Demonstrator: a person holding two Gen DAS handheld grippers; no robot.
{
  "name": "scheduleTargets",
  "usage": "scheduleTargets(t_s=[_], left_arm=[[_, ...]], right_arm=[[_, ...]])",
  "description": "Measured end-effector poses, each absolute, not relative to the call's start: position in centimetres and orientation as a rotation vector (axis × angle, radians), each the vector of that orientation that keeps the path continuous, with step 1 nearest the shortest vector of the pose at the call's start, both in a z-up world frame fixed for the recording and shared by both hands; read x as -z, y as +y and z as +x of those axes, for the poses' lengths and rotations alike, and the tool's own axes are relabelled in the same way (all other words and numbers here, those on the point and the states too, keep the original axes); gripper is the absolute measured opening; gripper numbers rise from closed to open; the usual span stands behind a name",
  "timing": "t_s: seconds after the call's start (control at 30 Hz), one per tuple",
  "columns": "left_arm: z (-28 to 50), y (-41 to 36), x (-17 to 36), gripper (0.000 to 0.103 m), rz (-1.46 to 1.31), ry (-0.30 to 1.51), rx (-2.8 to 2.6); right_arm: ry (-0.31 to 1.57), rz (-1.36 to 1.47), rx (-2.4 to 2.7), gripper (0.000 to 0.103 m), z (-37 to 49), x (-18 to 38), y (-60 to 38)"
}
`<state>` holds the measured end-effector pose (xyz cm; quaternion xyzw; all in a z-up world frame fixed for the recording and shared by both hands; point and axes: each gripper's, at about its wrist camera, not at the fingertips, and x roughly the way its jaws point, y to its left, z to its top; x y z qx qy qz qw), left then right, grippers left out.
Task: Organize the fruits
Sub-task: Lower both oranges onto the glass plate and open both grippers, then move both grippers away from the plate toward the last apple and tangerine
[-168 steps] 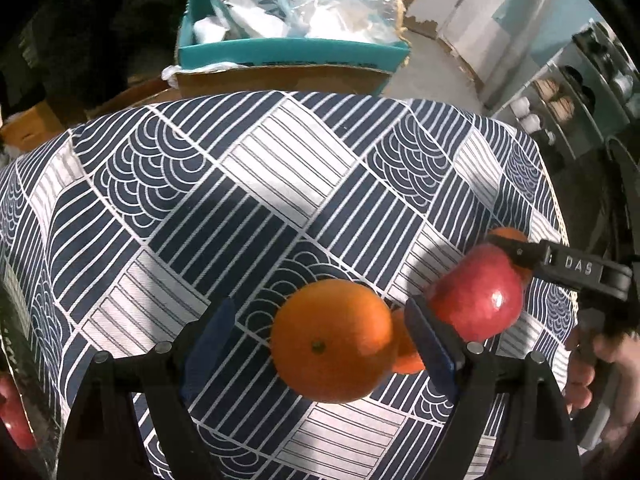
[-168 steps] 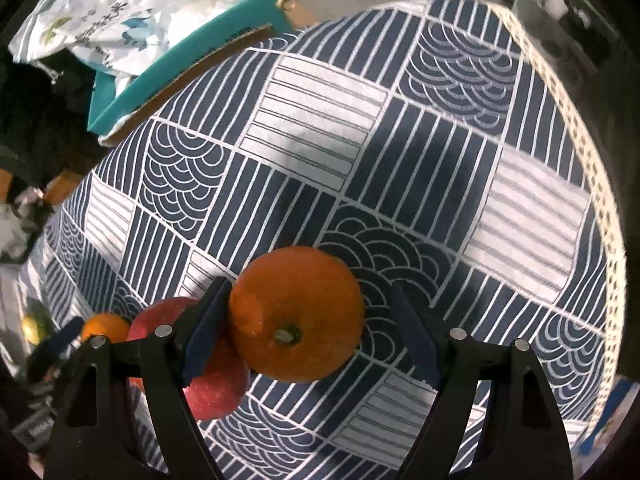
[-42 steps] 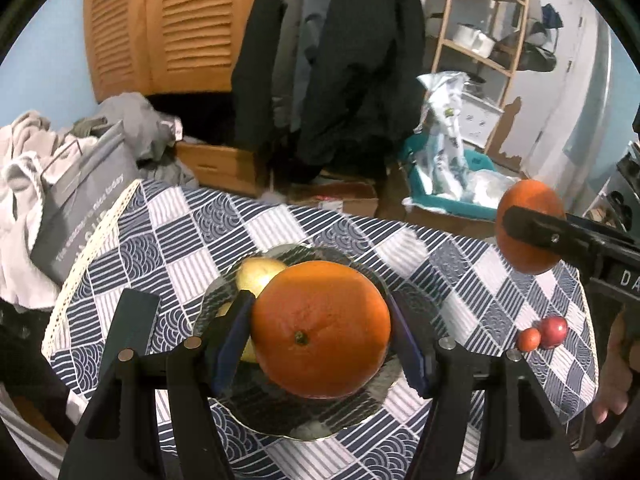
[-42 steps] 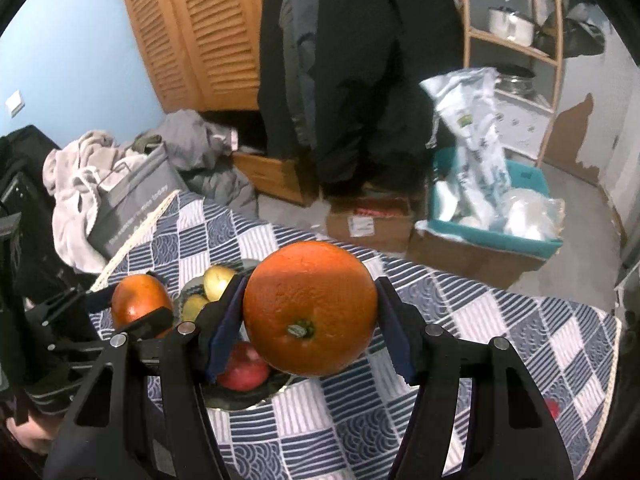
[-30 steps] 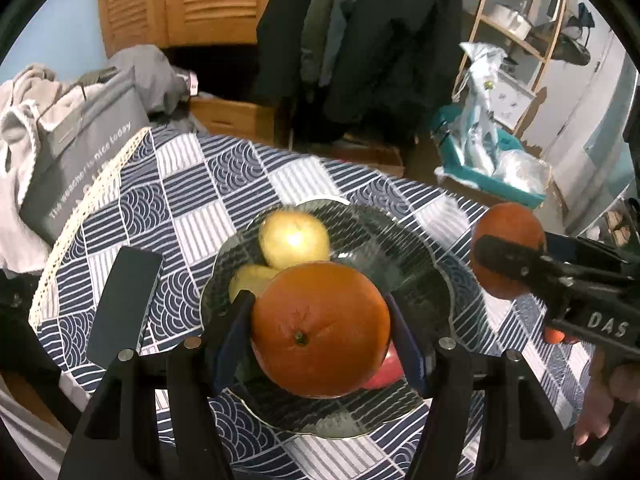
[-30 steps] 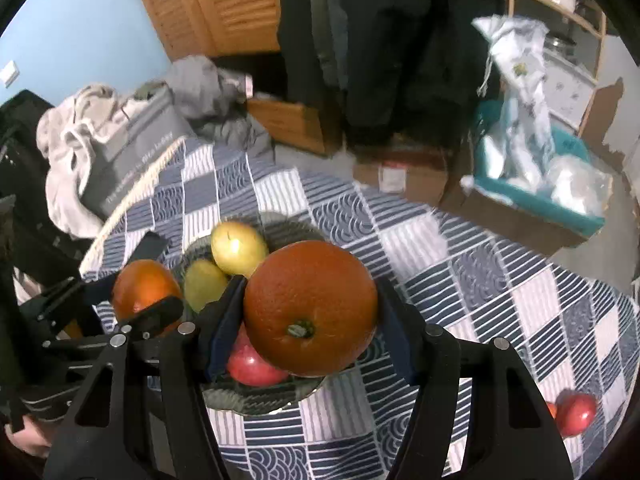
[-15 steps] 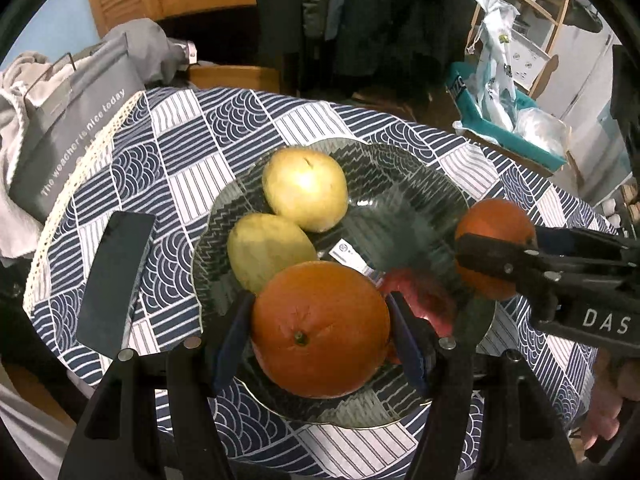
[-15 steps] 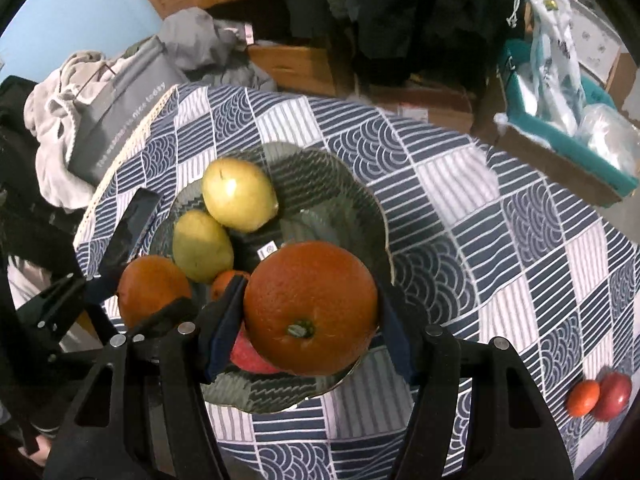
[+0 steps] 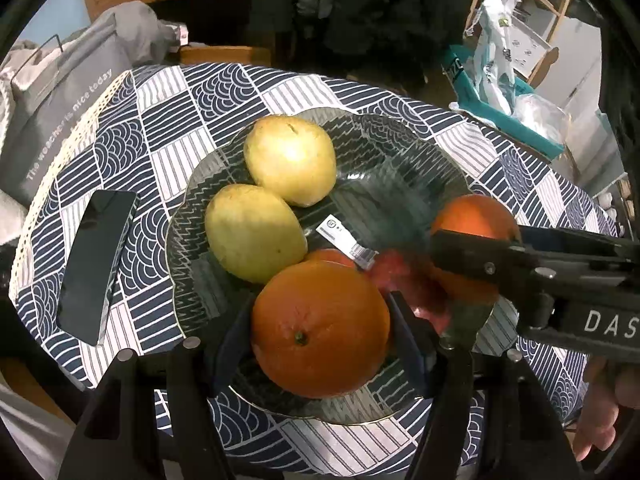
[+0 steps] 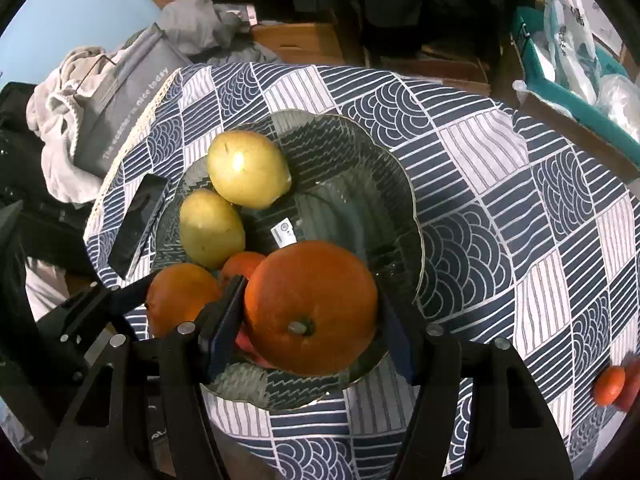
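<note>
Both hands over the glass bowl point(image 9: 400, 136) on the bench point(image 10: 480, 152). Left gripper point(image 9: 320, 330) fingers clamp an orange point(image 9: 320, 328), low over the bowl's near rim. Right gripper point(image 10: 310, 308) fingers hold a second orange point(image 10: 312, 304), jaws just starting to ease apart, fruit between them. Two pears point(image 9: 256, 236) fill the far-left half; small orange point(image 10: 244, 264) and apple point(image 9: 404, 276) lie directly beneath. Free floor lies ahead-right of both fingers; likely drop there.
</note>
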<state>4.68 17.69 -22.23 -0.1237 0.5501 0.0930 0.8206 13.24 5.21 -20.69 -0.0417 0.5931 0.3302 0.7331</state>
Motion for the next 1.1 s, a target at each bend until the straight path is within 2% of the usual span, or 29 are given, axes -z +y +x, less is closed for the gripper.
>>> scheduleTargets(t_s=[0.17,0.23,0.27,0.3,0.5,1.1], left_arm=[[4.5,18.2,22.3,0.069,-0.288,1.172,-0.221],[4.4,18.2,21.7,0.073,-0.274,1.147,-0.22],[4.4,18.2,21.3,0.079,-0.267,1.136,-0.22],[4.4,18.2,20.9,0.081,-0.26,1.12,-0.221],[4.4,17.6,19.3,0.081,-0.222,1.079,-0.217],[3.5,15.1,13.6,0.081,-0.223,0.942,-0.164]], right_arm=[[1.309,-0.093,-0.72,0.067,13.3,20.8,5.3],[1.301,-0.093,-0.716,0.067,13.3,20.6,5.1],[1.294,-0.092,-0.715,0.067,13.4,20.4,5.0],[1.283,-0.097,-0.706,0.067,13.4,20.2,4.9],[1.237,-0.078,-0.698,0.068,13.7,18.5,3.9],[0.888,-0.238,-0.541,0.068,10.5,9.7,-0.7]])
